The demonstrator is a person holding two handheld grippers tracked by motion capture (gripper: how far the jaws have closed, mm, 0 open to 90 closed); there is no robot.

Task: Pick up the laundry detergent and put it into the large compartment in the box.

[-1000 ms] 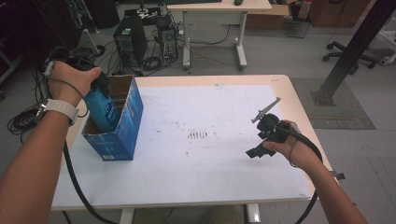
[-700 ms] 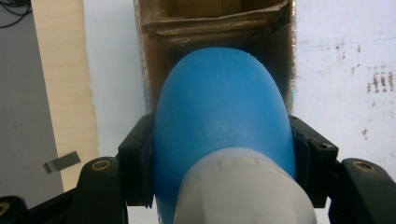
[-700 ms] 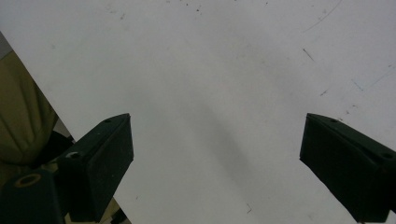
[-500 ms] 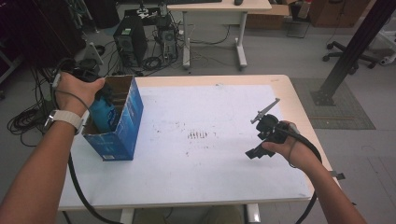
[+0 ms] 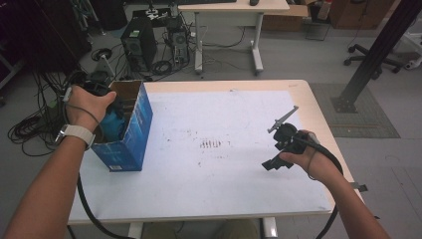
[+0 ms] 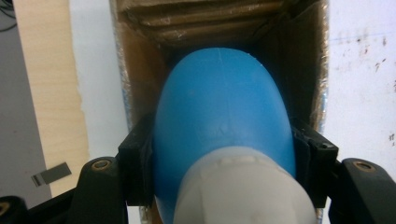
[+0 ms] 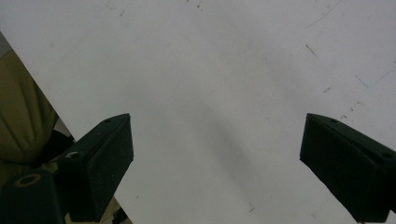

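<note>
The worktop is white with a wooden edge and has small dark marks near its middle. Behind it there is a grey floor with a computer tower, cables and a second desk. A blue box stands open at the left edge of the worktop. The left claw points down into the box and grips a blue bottle by its sides, inside the box. The right claw is held low over the bare worktop, its jaws wide apart and holding nothing.
</note>
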